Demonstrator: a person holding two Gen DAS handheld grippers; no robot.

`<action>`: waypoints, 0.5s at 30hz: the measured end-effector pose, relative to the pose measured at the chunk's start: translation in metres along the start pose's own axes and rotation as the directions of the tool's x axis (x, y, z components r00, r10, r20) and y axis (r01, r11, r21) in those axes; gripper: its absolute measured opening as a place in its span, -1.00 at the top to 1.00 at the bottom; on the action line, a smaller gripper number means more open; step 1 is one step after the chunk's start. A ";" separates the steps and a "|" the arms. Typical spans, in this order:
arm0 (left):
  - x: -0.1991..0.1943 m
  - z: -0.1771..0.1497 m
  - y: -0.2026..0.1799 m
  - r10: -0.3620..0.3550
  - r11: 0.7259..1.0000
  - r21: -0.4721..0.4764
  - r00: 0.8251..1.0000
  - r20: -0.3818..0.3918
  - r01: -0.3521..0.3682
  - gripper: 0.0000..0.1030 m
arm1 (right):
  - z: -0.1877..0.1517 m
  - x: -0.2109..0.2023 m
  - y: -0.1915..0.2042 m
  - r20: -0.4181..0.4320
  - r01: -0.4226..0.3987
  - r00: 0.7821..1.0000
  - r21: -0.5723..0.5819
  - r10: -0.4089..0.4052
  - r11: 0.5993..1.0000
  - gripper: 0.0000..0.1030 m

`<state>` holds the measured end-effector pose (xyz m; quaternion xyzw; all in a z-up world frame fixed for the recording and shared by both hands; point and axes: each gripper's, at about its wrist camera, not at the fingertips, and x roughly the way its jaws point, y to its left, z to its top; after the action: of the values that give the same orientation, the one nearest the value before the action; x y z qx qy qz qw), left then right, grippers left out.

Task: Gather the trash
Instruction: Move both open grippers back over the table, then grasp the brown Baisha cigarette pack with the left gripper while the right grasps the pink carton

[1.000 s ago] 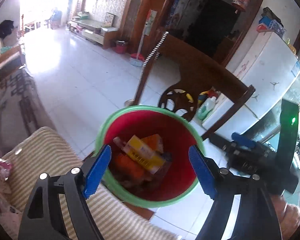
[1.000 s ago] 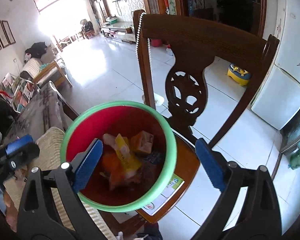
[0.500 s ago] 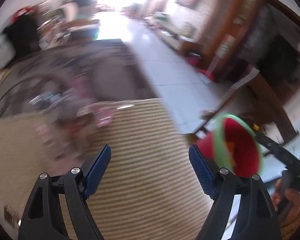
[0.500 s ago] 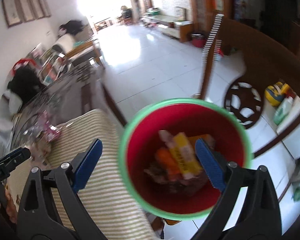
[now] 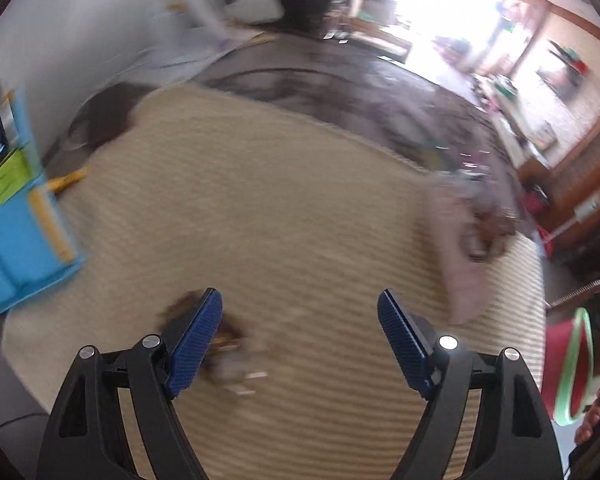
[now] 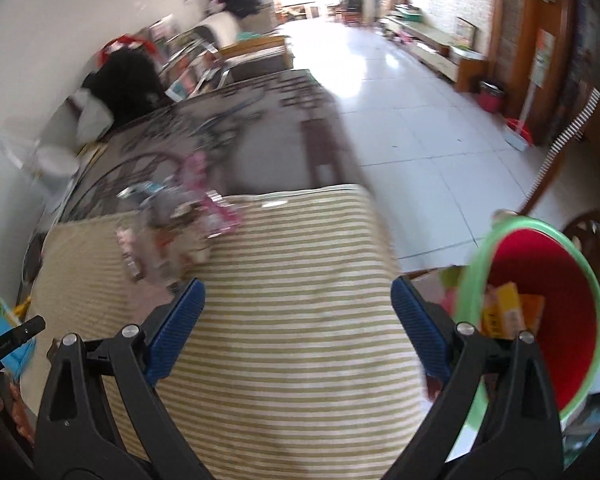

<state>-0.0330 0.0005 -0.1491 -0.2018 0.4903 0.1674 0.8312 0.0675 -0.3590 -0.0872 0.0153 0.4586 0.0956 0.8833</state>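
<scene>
A red bin with a green rim (image 6: pixel 540 308) holds orange and yellow wrappers and stands at the right end of the striped cushion (image 6: pixel 292 320); its edge also shows in the left wrist view (image 5: pixel 572 368). A blurred pile of pink and clear wrappers (image 6: pixel 180 220) lies on the cushion's far left, also seen in the left wrist view (image 5: pixel 476 216). A small brown scrap (image 5: pixel 220 340) lies by my left gripper's left finger. My left gripper (image 5: pixel 300 340) is open and empty over the cushion (image 5: pixel 260 220). My right gripper (image 6: pixel 298 328) is open and empty over the cushion.
A blue and green box (image 5: pixel 16 232) stands at the cushion's left edge. A dark patterned cloth (image 6: pixel 228 128) covers the surface beyond the cushion. A wooden chair (image 6: pixel 592 240) stands behind the bin. White tiled floor (image 6: pixel 412 128) stretches to the right.
Both grippers have swung left, away from the bin and over the striped cushion. The bin has slid to the right edge of both views. Both grippers stay open.
</scene>
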 end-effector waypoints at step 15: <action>-0.007 -0.023 0.039 -0.074 0.772 0.630 0.996 -0.042 0.084 -0.52 | -0.017 0.049 0.119 -0.155 -0.127 0.981 -0.069 0.115 0.990 -0.80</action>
<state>-0.0715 0.0219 -0.1600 0.0665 0.5152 -0.0431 0.8534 0.0623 -0.2347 -0.1231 0.0013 0.5182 0.1679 0.8386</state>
